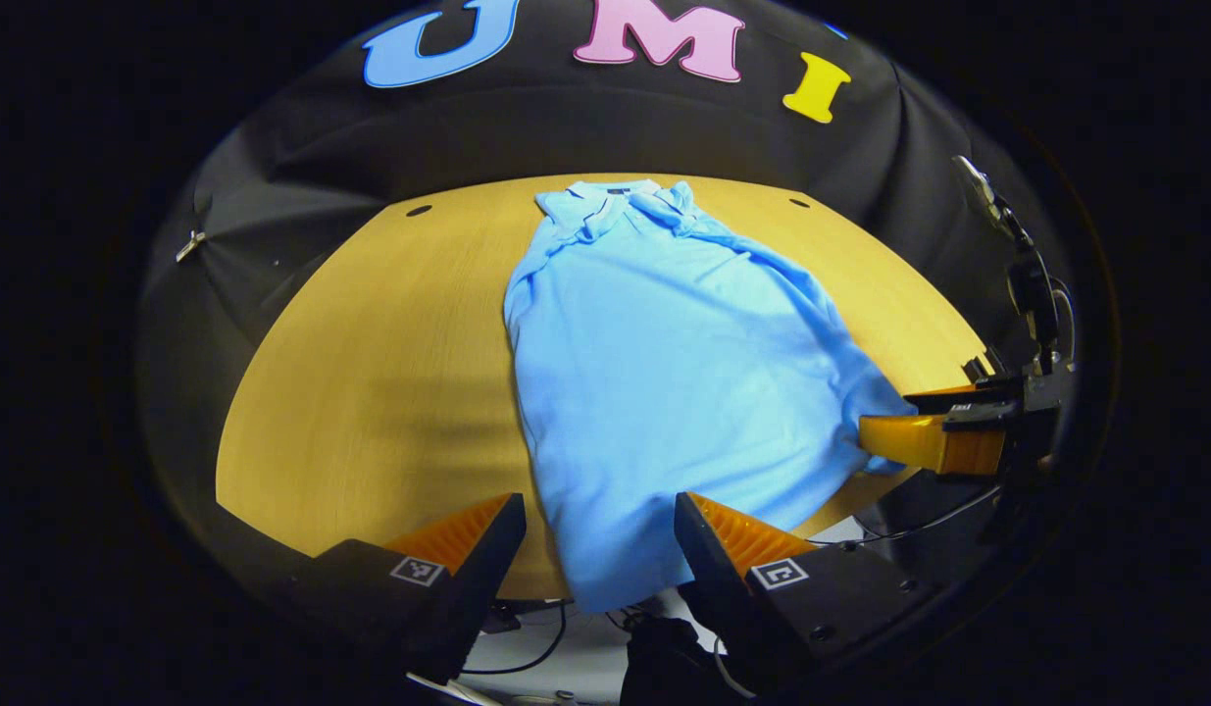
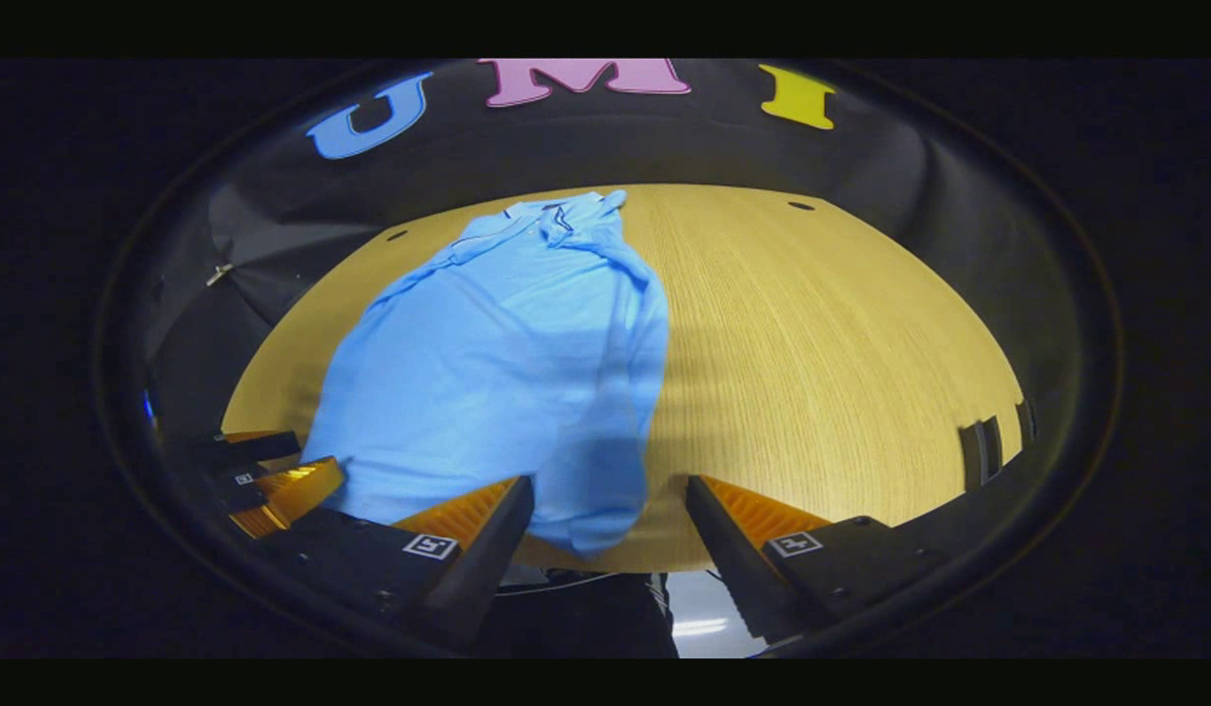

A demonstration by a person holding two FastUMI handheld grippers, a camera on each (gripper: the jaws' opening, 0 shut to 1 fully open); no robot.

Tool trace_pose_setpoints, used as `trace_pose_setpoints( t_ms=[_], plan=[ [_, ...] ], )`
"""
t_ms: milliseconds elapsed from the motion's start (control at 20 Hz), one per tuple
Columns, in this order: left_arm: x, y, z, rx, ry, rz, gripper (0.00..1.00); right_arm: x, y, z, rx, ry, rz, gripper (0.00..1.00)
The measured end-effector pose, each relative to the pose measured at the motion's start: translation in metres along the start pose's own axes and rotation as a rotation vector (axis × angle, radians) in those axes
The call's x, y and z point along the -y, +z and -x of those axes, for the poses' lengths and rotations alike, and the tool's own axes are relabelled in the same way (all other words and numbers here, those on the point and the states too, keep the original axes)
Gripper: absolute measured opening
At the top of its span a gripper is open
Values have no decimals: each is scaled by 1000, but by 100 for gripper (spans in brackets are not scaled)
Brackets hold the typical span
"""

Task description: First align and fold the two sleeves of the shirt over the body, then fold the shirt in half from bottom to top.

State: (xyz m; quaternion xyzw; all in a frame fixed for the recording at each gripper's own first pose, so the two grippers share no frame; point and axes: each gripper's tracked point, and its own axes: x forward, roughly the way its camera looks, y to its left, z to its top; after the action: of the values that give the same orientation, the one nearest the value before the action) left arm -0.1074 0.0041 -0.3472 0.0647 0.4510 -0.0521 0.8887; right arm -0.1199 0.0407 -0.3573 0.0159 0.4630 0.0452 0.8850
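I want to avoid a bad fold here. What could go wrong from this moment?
1. The light blue polo shirt hangs its hem over the near edge of the round wooden table; it might slide off when pulled.
2. Both the left gripper and the right gripper are open at the hem corners; uneven grasps could skew the fold.
3. The sleeves look bunched near the collar, so creases may get trapped.

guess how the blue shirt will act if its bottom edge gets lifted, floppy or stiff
Probably floppy: the shirt lies in soft wrinkles and its hem droops over the table edge. Likely light, so a lifted corner would sag between the grippers. It may slide on the smooth wood rather than stay put.
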Motion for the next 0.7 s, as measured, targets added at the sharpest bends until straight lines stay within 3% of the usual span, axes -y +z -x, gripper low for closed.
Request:
trace_pose_setpoints(
  t_ms=[50,100,150,200,350,400,450,550,600,650,700],
  plan=[
    [0,-6,-1,-18,8,5,97,0,-1,-1,-9,-5,7,92],
    [-1,-7,0,-13,23,3,92,1,0,-1,-8,-10,14,98],
    [2,-5,-3,-2,17,4,98,1,-3,1,-14,-18,14,92],
    [3,-4,-4,0,20,0,96,-3,-3,0,-16,-7,9,98],
    [9,-4,-7,5,9,-3,83,-11,-3,-1,-29,21,8,78],
    [12,-3,-8,7,4,-5,74,-15,-4,-1,-41,37,-6,70],
    [13,-1,-9,10,3,8,61,-18,-2,-3,-41,46,-18,47],
    [20,1,-11,11,-10,49,32,-25,-2,-7,-56,73,-38,24],
    [22,3,-11,11,-22,70,18,-27,-3,-8,-68,79,-41,18],
    [24,4,-12,13,-33,90,13,-27,-1,-6,-66,81,-31,10],
    [25,6,-13,7,-52,115,8,-27,-1,-8,-66,85,-14,8]
  ],
)
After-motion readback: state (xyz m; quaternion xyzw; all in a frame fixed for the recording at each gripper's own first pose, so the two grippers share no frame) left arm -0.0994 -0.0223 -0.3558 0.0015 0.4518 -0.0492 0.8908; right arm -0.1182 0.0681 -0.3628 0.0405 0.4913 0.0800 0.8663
